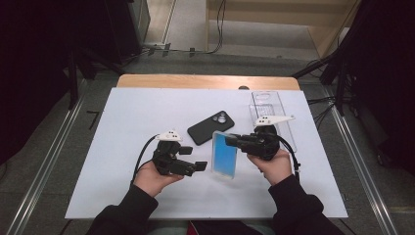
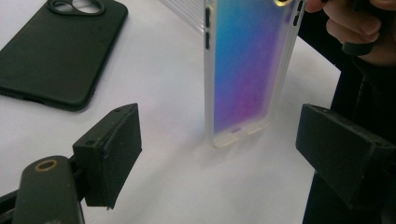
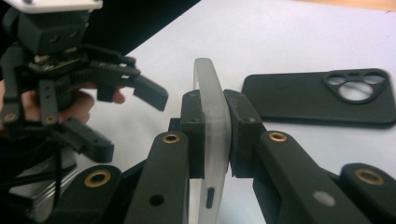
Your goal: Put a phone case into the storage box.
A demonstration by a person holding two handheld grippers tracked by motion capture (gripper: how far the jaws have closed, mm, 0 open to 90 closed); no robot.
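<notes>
1. Forearms in dark sleeves come in at the bottom of the high view, each hand on a gripper, both over the near half of the white table [image 1: 127, 112]
2. R gripper [image 1: 234, 140] is clamped on the iridescent phone case [image 1: 224, 154]; in the right gripper view the jaws pinch its frosted edge flat between them, no gap
3. Case stands upright on its short end, bottom edge touching or just off the table, between the 2 grippers, just right of centre
4. L gripper [image 1: 195, 159] has jaws spread wide & holds nothing; in the left gripper view the case sits in the gap between them, apart from both
5. Progress, as I judge it: case lifted & presented = done; L side grip not yet taken, so whatever follows (handover or fitting) is left
6. Black phone case [image 1: 211, 127] lies flat just beyond, camera hole away from the person; clear plastic tray [image 1: 272, 110] sits far right near the table edge
7. Room: open white surface to the L & near side; black case close behind limits pushing fwd; near table edge is close under the hands
</notes>
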